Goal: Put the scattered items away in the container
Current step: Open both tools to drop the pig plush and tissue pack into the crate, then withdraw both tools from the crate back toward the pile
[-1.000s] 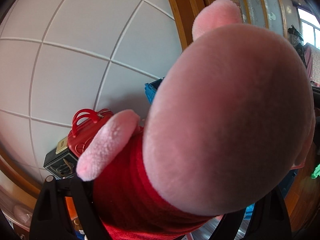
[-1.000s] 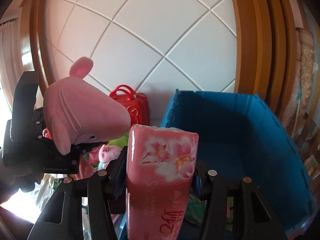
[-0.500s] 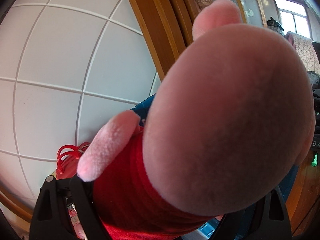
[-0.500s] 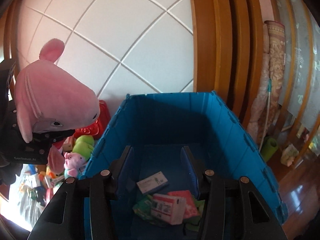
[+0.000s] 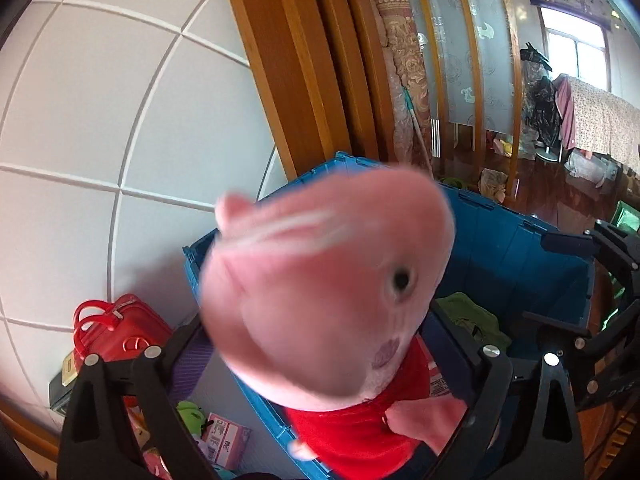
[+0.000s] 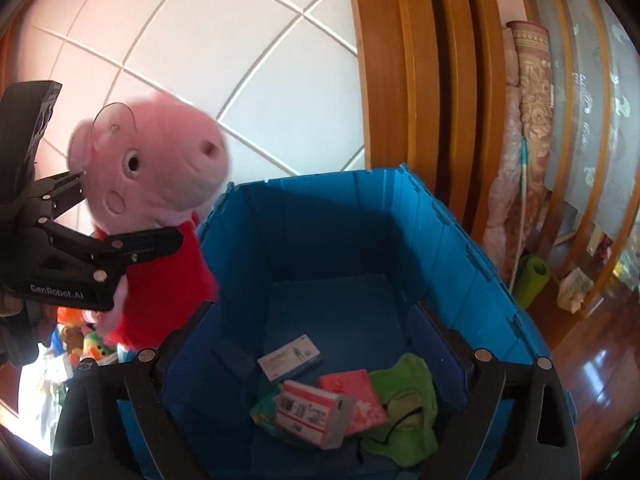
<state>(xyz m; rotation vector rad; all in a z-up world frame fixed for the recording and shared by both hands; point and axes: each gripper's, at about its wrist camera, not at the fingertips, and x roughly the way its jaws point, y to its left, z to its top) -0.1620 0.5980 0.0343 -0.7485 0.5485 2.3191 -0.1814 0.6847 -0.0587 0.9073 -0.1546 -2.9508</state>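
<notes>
A pink pig plush in a red dress (image 5: 324, 304) hangs between the wide-spread fingers of my left gripper (image 5: 316, 364), blurred and tipping over the rim of the blue crate (image 5: 520, 248). The right wrist view shows the plush (image 6: 156, 184) still at the left gripper's fingers (image 6: 132, 248), beside the blue crate's (image 6: 320, 208) left wall. My right gripper (image 6: 316, 344) is open and empty above the crate. Inside lie the pink tissue pack (image 6: 356, 400), small boxes (image 6: 290, 358) and a green cloth (image 6: 404, 404).
A red toy suitcase (image 5: 116, 332) and scattered toys (image 5: 208, 432) lie on the floor left of the crate. A white tiled wall stands behind. A wooden door frame (image 6: 420, 80) and a rolled carpet (image 6: 528, 140) stand to the right.
My right gripper opened and the pink tissue pack dropped into the crate. My left gripper carried the plush to the crate and spread its fingers; the plush has swung round and is slipping down.
</notes>
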